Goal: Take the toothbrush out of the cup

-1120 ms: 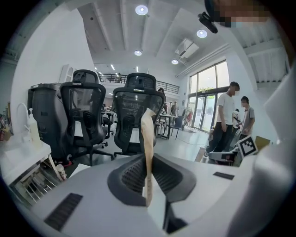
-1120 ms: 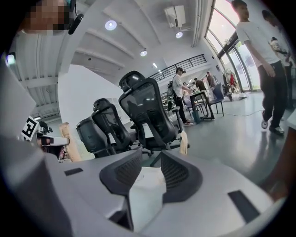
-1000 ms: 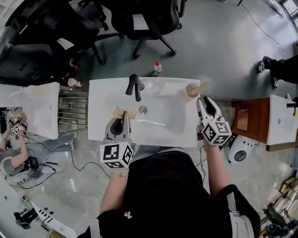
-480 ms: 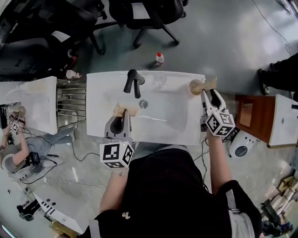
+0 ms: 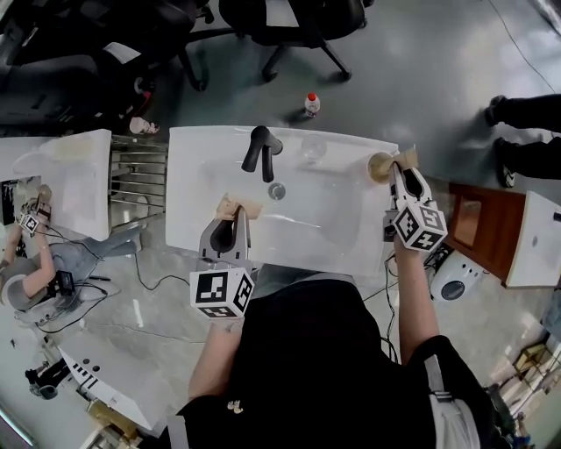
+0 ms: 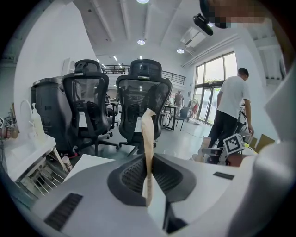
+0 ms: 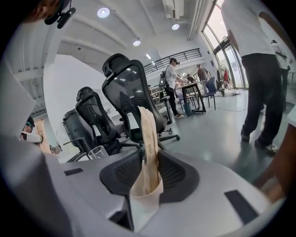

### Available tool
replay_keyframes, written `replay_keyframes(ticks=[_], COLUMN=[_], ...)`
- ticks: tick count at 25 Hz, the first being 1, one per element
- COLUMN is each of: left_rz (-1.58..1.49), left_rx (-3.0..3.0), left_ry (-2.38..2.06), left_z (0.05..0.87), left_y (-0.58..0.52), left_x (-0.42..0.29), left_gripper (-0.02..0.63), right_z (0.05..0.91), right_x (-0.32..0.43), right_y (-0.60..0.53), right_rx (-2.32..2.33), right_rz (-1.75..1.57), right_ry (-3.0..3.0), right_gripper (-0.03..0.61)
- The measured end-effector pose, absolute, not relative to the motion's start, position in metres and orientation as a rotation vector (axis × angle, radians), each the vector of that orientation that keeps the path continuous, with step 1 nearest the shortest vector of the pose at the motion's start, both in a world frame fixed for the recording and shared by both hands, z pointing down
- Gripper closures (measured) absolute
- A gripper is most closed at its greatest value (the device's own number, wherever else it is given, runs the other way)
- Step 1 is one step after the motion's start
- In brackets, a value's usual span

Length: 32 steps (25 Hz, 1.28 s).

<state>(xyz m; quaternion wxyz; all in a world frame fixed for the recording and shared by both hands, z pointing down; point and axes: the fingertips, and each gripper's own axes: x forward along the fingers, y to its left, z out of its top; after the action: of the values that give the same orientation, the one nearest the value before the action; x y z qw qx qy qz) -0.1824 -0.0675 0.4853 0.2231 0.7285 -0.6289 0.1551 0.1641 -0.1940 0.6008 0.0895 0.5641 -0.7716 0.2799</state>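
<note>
A tan cup (image 5: 379, 167) stands on the far right corner of the white sink (image 5: 333, 228). A tan paper-wrapped toothbrush (image 5: 406, 158) (image 7: 148, 134) leans out of it to the right. My right gripper (image 5: 405, 173) (image 7: 149, 155) has just been closing, and its pads now press on the toothbrush from both sides. At the sink's front left, my left gripper (image 5: 230, 219) (image 6: 148, 166) is shut on a thin tan paper-wrapped strip (image 5: 237, 208) (image 6: 148, 139) that stands upright between its jaws.
A black faucet (image 5: 261, 151) and a drain (image 5: 277, 190) sit mid-sink, with a clear glass (image 5: 313, 149) (image 7: 97, 152) behind. A bottle (image 5: 310, 103) stands on the floor beyond. Office chairs (image 5: 289, 17), another basin (image 5: 70, 175) at left and a wooden cabinet (image 5: 469, 224) at right surround the sink.
My right gripper moved forward to the cup at the sink's far right corner, opened wide, then closed on the wrapped toothbrush. The left gripper stayed put with its strip.
</note>
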Motion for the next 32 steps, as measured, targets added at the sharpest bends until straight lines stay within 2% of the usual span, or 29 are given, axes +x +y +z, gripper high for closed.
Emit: replay_keyframes(ticks=[2,8,17,32], left_rz=[0.43,0.422,0.397,0.306], left_rx=[2.003,1.985,1.981,2.066], left_ry=[-1.744,-1.762,-1.787,-1.81], left_z=[0.487,0.485,0.481,0.452], left_y=[-0.066,-0.062,-0.049,-0.024], left_x=[-0.185,-0.193,-0.196,-0.181], left_gripper=[0.571,0.571,0.571,0.571], right_z=[0.602,0.6,0.585,0.485], right_x=[0.163,0.156,0.15,0.147], right_y=[-0.196,-0.198,-0.193,-0.162], right_rx=[1.678,1.657,1.624,1.64], right_rz=[0.821,0.779,0.703,0.54], right_ry=[-2.295,-2.298,-2.331,-2.501], right_gripper=[0.48,0.509,0.52,0.522])
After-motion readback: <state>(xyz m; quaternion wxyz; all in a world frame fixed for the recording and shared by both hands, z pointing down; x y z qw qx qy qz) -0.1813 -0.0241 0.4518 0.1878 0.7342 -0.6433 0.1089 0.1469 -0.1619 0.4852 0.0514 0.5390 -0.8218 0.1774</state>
